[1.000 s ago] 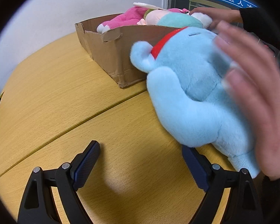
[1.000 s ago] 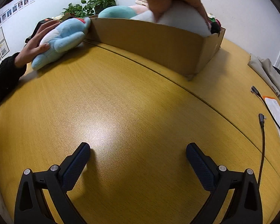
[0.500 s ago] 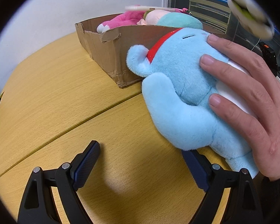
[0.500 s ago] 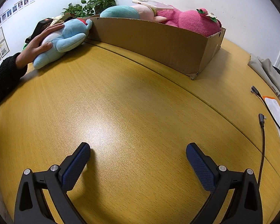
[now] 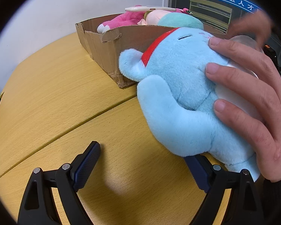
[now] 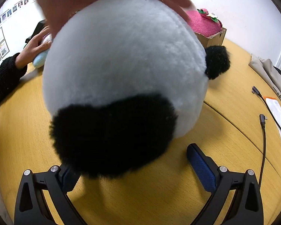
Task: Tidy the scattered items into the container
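Observation:
A light-blue plush (image 5: 178, 93) with a red collar lies on the wooden table, leaning against the cardboard box (image 5: 110, 52). A person's hand (image 5: 252, 97) rests on it. My left gripper (image 5: 142, 159) stands open just in front of the plush, whose lower edge covers the right fingertip. In the right wrist view another hand (image 6: 80, 1) holds a white-and-black panda plush (image 6: 121, 56) close above my right gripper (image 6: 138, 148). That gripper is open, its left finger mostly hidden behind the panda. The blue plush (image 6: 39, 58) shows far left.
The box (image 6: 213, 37) holds a pink plush (image 5: 121, 19) and a teal one (image 5: 178, 19). Cables (image 6: 263, 123), a white label (image 6: 277, 108) and beige cloth (image 6: 267, 71) lie at the table's right edge. A black-sleeved arm (image 6: 3, 78) reaches in from the left.
A hand has brought the panda plush down in front of my right gripper, hiding most of the box. The other hand stays on the blue plush. Neither gripper moved.

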The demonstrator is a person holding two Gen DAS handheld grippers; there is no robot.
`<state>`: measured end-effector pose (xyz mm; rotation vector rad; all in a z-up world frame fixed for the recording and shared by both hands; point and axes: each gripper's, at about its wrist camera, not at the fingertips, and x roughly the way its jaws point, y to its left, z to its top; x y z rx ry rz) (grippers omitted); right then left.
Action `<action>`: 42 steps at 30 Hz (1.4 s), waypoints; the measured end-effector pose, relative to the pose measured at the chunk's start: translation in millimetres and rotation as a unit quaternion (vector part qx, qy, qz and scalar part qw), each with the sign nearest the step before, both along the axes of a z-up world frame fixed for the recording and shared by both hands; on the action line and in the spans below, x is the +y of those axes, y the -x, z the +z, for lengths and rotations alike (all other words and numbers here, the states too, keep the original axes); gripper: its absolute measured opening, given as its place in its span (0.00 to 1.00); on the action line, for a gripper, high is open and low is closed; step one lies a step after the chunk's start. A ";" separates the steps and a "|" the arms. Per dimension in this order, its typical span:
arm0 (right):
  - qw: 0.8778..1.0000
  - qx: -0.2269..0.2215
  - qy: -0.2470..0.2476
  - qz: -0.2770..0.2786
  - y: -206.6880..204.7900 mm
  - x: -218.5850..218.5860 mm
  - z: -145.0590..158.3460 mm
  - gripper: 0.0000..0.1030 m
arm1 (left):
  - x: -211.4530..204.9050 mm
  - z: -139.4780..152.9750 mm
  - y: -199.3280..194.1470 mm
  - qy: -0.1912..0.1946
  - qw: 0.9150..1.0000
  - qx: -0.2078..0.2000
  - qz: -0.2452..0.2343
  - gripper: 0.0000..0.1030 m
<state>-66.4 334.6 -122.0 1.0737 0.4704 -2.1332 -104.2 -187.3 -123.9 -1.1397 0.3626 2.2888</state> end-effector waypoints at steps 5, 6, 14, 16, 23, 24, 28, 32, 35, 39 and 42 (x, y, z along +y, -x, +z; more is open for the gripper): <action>1.000 0.000 0.000 0.000 1.0 0.3 -0.3 1.00 | 0.0 -0.1 0.0 0.000 1.000 0.000 0.000 0.87; 1.000 0.000 0.000 0.000 1.1 0.3 -0.4 1.00 | 0.1 -0.2 -0.2 0.000 1.000 0.000 0.000 0.87; 1.000 0.000 0.000 0.000 1.5 0.4 -0.5 1.00 | 0.5 -0.7 0.0 0.000 1.000 0.000 0.000 0.87; 1.000 0.000 0.000 0.000 1.7 0.4 -0.6 1.00 | 0.0 -0.6 0.7 0.000 1.000 0.000 0.000 0.87; 1.000 0.000 0.000 0.000 2.5 0.5 -0.9 1.00 | 0.2 -0.5 0.6 0.000 1.000 0.000 0.000 0.87; 1.000 0.000 0.000 0.000 2.5 0.5 -0.9 1.00 | 0.0 -0.3 1.1 0.000 1.000 0.000 0.000 0.87; 1.000 0.000 0.000 0.000 2.7 0.5 -1.0 1.00 | 0.0 0.0 1.3 0.000 1.000 -0.001 -0.001 0.87; 1.000 0.000 0.000 0.000 2.4 0.4 -0.9 1.00 | 0.8 -0.8 1.3 0.000 1.000 -0.001 -0.001 0.87; 1.000 0.000 0.000 0.000 2.3 0.4 -0.9 1.00 | 2.2 -2.0 0.2 0.000 1.000 -0.001 -0.001 0.87; 1.000 0.000 0.000 0.000 2.6 0.5 -1.0 1.00 | 1.2 -1.0 1.2 0.000 1.000 -0.001 -0.001 0.87; 1.000 0.000 0.000 0.000 3.0 0.6 -1.1 1.00 | 1.1 -0.8 1.5 0.000 1.000 -0.001 -0.001 0.87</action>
